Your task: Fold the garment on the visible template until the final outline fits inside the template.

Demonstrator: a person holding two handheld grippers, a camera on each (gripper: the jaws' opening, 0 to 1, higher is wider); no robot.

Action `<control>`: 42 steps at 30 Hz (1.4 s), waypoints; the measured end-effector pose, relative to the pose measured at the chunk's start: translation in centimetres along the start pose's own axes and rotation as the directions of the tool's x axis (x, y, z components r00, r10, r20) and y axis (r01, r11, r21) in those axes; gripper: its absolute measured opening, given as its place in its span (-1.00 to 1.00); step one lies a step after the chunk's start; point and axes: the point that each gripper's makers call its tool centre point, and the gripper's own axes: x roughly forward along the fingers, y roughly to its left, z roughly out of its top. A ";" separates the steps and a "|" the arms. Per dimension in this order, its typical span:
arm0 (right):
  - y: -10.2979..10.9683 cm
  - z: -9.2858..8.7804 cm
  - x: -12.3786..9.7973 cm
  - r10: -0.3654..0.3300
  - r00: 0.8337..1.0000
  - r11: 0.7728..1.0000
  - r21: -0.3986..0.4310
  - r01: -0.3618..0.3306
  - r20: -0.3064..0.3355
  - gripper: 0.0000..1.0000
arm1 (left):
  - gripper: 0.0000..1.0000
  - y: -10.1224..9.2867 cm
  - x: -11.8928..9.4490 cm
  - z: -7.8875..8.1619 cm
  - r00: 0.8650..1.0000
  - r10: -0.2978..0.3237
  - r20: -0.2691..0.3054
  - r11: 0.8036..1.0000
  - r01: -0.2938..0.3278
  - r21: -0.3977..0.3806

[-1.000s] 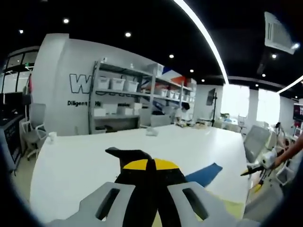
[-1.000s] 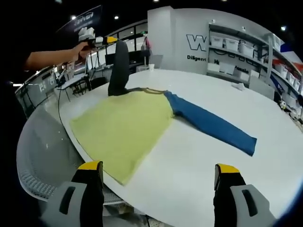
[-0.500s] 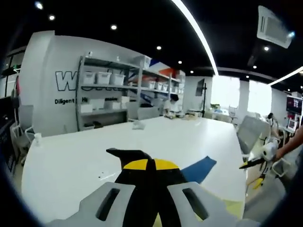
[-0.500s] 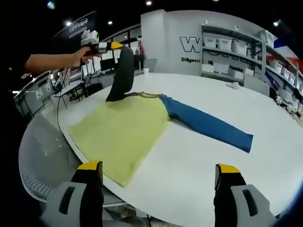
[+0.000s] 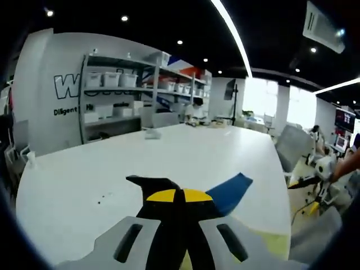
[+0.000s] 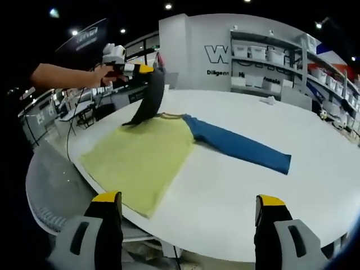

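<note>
— Since the earlier frame, what had moved?

— Mostly the left gripper [image 6: 147, 70]. In the right gripper view it had carried the dark sleeve [image 6: 149, 95] further to the right and higher, so the sleeve hung slanted over the collar, in the upper left of the frame.

— How were its jaws?

— Pressed together, pinching that dark sleeve; in the left gripper view the black cloth filled the space between the yellow-tipped fingers [image 5: 162, 196] at the bottom centre.

— And the right gripper [image 6: 188, 209]?

— Its jaws stood wide apart at the bottom of its own view, holding nothing.

— Where was the garment?

— The yellow-green shirt body [image 6: 136, 158] lay flat on the round white table [image 6: 225, 185], near its left edge, and the blue sleeve [image 6: 236, 145] stretched out to the right of the collar. I could not make out a template.
</note>
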 end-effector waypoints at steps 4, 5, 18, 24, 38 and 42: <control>0.0 0.0 -0.3 -0.008 1.000 1.000 0.009 0.008 0.003 0.95 | -0.98 -1.1 1.0 -1.3 0.999 -0.020 -0.030 1.000 0.021 0.012; 0.0 0.0 -0.3 -0.010 1.000 1.000 0.012 0.010 0.005 0.95 | -0.98 -1.3 1.2 -1.5 0.999 -0.026 -0.036 1.000 0.026 0.014; -0.9 0.2 -1.0 -0.033 0.999 0.998 0.049 0.033 0.013 0.96 | -0.98 -3.0 4.7 -5.5 0.994 -0.051 -0.095 0.998 0.048 -0.036; -0.8 -0.2 -1.3 -0.024 1.000 0.999 0.041 0.024 0.001 0.95 | -0.98 -3.9 6.2 -7.5 0.990 -0.060 -0.128 0.998 0.056 -0.036; -2.7 0.9 -1.4 -0.021 1.000 1.000 0.019 0.021 -0.005 0.95 | -0.98 -6.0 8.6 -13.4 0.965 -0.070 -0.251 0.997 0.065 -0.028; -3.4 1.2 -1.2 -0.021 1.000 0.999 0.033 0.020 0.006 0.96 | -0.98 -6.6 8.8 -14.4 0.957 -0.075 -0.279 0.997 0.073 -0.017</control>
